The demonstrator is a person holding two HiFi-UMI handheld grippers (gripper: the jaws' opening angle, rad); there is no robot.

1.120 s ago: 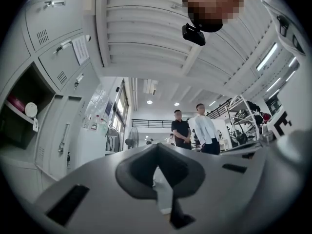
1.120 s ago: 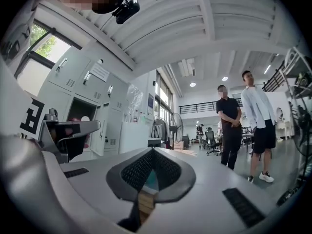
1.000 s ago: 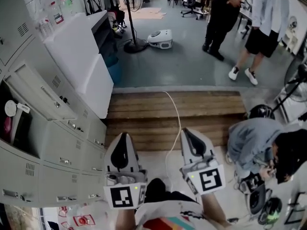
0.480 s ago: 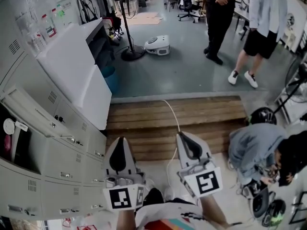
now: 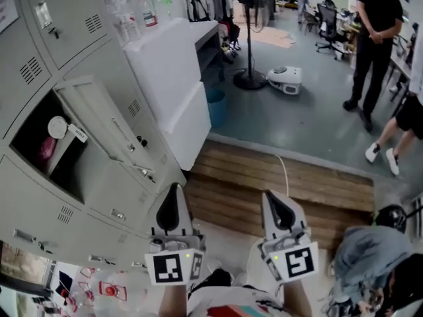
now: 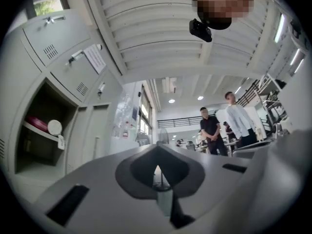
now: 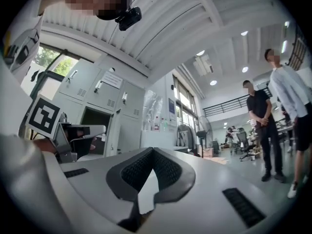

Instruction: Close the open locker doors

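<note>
A wall of grey lockers (image 5: pixel 39 51) fills the left of the head view. One compartment (image 5: pixel 49 147) stands open, its door (image 5: pixel 99 127) swung out toward me; inside are a pink thing and a round white tag. The same open locker (image 6: pixel 41 130) shows at the left of the left gripper view, and the open locker (image 7: pixel 95 118) appears again in the right gripper view. My left gripper (image 5: pixel 175 189) is shut and empty, low and to the right of the open door, apart from it. Beside it, my right gripper (image 5: pixel 269 197) is also shut and empty.
A white cabinet (image 5: pixel 172 78) stands past the lockers. Beyond are a wooden step (image 5: pixel 284 180) with a white cable, a standing fan (image 5: pixel 250 38) and a white floor machine (image 5: pixel 285 79). A person in black (image 5: pixel 371 45) stands far right; a crouched person in grey (image 5: pixel 370 259) is lower right.
The view has swung left, so the lockers and the open compartment now sit nearer the middle. Both shut grippers have moved with it toward the lockers, still side by side.
</note>
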